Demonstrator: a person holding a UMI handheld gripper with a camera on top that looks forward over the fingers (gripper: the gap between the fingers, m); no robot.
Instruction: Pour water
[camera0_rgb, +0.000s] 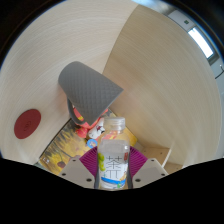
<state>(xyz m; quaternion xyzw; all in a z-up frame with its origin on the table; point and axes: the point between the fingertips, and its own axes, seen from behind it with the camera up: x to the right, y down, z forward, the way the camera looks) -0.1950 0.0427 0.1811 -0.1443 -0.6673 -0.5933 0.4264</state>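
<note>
While the gripper (113, 176) stands closed on the water bottle (115, 150), both pads pressing its label, the bottle stays upright between them. Just beyond waits a grey cup (90, 90), presumably the pouring target.

Bottle (115, 152), clear plastic, white cap, standing between the gripper (112, 172) fingers: wrap label (114, 170) in white, pale blue and green, carrying print too small to read; no brand, word or number legible. Red round disc (28, 123), far left on the light wood surface: faint mark on its face, not legible. Colourful items (78, 135) left of the bottle, under the grey shade: patterned, no readable lettering.
</note>
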